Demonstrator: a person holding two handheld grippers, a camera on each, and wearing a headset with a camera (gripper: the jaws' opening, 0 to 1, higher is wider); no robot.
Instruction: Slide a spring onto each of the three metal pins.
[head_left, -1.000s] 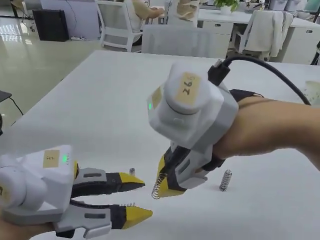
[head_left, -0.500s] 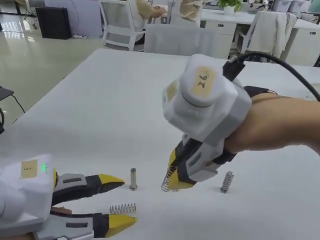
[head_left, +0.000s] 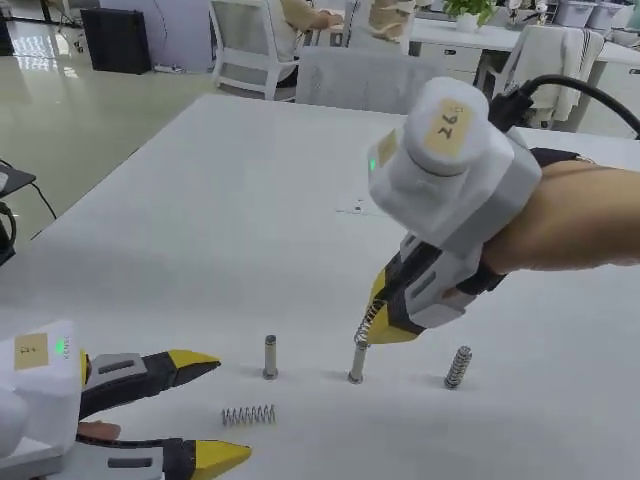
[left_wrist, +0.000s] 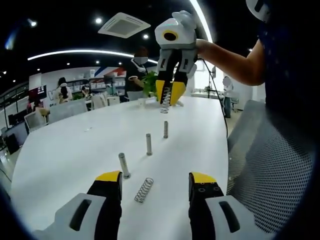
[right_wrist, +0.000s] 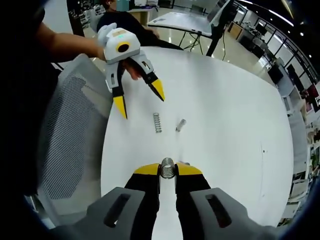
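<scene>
My right gripper is shut on a small spring, held tilted with its lower end just over the top of the middle pin. In the right gripper view the spring sits end-on between the shut yellow tips. The left pin stands bare. The right pin wears a spring. A loose spring lies flat on the white table, just beyond my left gripper, which is open with nothing in it. From the left gripper view, that loose spring lies between and ahead of the open tips.
Chairs and desks stand beyond the table's far edge, with a person seated there. A mesh chair is at the near side by the left gripper. A small mark lies farther out on the table.
My right gripper has carried the spring up and to the right, from near the table to above the middle pin. The left gripper has drawn back from the loose spring.
</scene>
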